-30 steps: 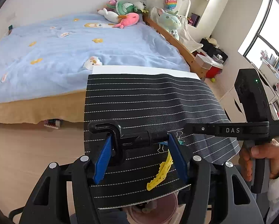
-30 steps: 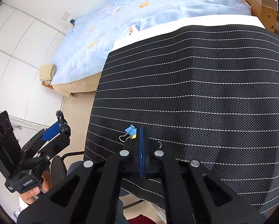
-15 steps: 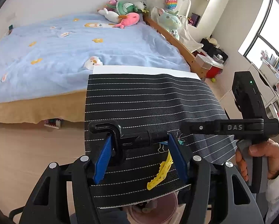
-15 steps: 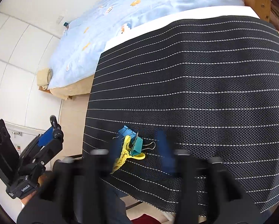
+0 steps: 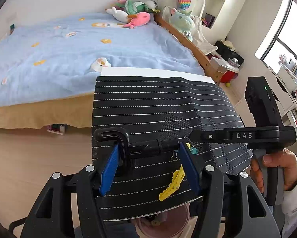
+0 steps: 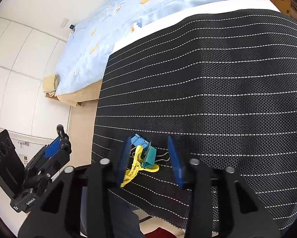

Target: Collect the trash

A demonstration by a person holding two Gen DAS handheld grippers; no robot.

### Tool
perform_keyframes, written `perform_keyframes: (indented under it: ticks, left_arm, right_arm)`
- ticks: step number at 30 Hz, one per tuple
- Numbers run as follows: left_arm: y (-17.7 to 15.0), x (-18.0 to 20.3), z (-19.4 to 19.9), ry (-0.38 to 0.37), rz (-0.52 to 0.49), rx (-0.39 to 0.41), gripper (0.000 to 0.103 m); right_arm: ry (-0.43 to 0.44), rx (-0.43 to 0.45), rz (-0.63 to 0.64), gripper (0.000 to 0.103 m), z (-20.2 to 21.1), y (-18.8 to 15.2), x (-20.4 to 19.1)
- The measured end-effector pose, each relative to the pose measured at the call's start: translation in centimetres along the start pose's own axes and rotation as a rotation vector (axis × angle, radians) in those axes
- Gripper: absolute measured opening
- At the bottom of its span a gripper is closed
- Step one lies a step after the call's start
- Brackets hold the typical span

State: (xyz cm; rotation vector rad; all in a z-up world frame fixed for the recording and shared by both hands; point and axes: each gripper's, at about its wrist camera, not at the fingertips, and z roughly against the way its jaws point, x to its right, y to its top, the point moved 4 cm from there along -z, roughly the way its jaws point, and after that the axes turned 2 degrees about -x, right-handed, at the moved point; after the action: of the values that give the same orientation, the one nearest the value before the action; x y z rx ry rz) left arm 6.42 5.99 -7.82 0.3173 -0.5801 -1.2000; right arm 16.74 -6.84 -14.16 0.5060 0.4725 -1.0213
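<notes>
A yellow plastic clip, a teal binder clip and a blue binder clip lie in a small heap near the front edge of a black striped mat. My right gripper straddles the heap and its jaws are closing; the blue pads do not press on the clips. In the left wrist view the yellow clip and the teal clip lie just beyond my left gripper, which is shut on a black hooked bar. The right gripper reaches in from the right, with a hand on its grip.
The mat covers a white table in front of a bed with a blue blanket and plush toys. A pink bin sits below the mat's front edge. Shelves and boxes stand at the right; wooden floor lies at the left.
The right gripper was shut over the clips, sprang wide open, and now its jaws stand narrower around the heap. The left gripper and its black bar have not moved.
</notes>
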Motion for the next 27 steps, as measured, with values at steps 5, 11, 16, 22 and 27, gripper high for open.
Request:
perform_keyframes:
  ticks: [5, 11, 16, 22, 27]
  left_arm:
    - [-0.1, -0.1, -0.1, -0.002, 0.002, -0.002, 0.059]
    - [-0.2, -0.1, 0.0, -0.006, 0.001, -0.002, 0.059]
    - [-0.4, 0.4, 0.3, -0.013, -0.009, 0.004, 0.059]
    - [-0.4, 1.5, 1.2, -0.023, -0.042, 0.015, 0.059]
    - [-0.5, 2.6, 2.4, -0.034, -0.08, 0.032, 0.059]
  right_arm:
    - [0.006, -0.004, -0.002, 0.008, -0.5, 0.1, 0.0]
    - [0.004, 0.024, 0.027, 0.001, 0.3, 0.1, -0.5]
    - [0.006, 0.048, 0.049, 0.001, 1.9, 0.1, -0.8]
    - [0.003, 0.078, 0.09, 0.001, 4.8, -0.7, -1.6]
    - [-0.021, 0.101, 0.148, 0.001, 7.3, -2.1, -2.1]
